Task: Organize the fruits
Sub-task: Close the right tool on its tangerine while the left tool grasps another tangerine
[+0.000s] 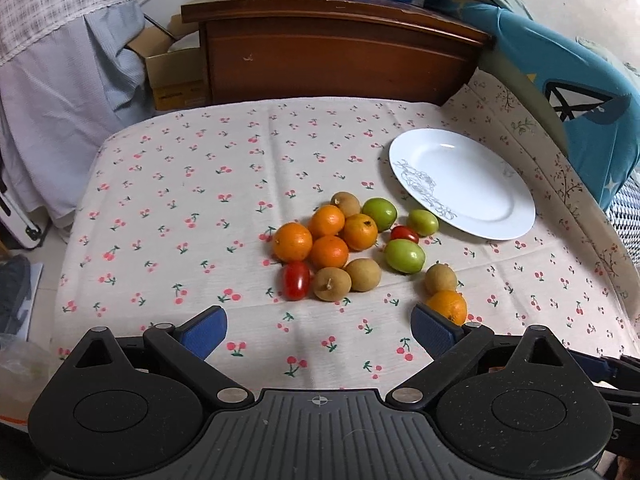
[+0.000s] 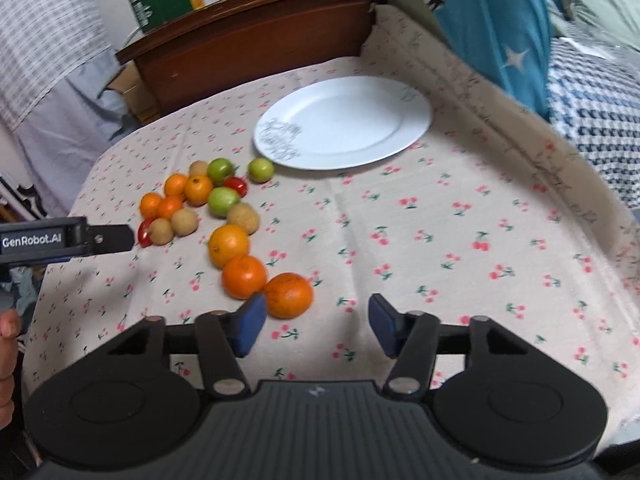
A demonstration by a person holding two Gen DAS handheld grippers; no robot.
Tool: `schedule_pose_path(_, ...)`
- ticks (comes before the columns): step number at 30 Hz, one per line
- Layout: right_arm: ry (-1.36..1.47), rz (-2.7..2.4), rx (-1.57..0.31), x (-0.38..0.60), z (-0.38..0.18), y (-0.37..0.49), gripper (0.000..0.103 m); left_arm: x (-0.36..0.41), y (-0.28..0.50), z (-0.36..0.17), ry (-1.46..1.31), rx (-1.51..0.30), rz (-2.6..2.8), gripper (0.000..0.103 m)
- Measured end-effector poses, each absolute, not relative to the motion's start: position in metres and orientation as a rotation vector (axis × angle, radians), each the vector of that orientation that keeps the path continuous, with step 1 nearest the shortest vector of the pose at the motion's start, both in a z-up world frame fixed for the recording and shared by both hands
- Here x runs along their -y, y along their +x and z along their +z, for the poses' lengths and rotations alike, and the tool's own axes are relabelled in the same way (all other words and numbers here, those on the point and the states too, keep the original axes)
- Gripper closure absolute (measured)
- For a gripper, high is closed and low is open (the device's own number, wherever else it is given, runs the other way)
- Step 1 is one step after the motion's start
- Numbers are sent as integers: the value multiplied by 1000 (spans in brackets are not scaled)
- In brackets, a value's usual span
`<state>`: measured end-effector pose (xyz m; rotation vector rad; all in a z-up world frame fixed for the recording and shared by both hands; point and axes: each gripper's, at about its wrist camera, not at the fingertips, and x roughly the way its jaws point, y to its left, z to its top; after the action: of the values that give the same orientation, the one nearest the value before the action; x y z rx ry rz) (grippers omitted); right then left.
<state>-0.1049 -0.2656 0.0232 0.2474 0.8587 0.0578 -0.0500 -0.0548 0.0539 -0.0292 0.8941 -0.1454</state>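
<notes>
Near the tabletop's front edge, the right gripper hangs with jaws apart and empty, an orange beside its left pad; the left gripper gapes wide.

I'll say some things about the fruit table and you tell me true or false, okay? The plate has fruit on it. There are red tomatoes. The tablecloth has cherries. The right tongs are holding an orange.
1. The plate has fruit on it. False: it is bare; all the fruit lies on the cloth.
2. There are red tomatoes. True.
3. The cloth has cherries printed on it. True.
4. The right tongs hold an orange. False: they are open, with nothing between them; the orange lies just beyond the left pad.
</notes>
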Motion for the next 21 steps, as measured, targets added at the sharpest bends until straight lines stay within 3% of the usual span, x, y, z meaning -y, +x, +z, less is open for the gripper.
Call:
schedule_pose_path(7, 247, 123, -841, 257, 15, -96, 60, 59, -49, 51, -61, -895, -187, 5)
schedule_pose_path(10, 231, 114, -855, 253, 6, -91, 71, 64, -49, 49, -73, -904, -214, 5)
schedule_pose_path(21, 272, 0, -806, 274, 26, -105, 72, 81, -55, 40, -121, -963, -282, 9)
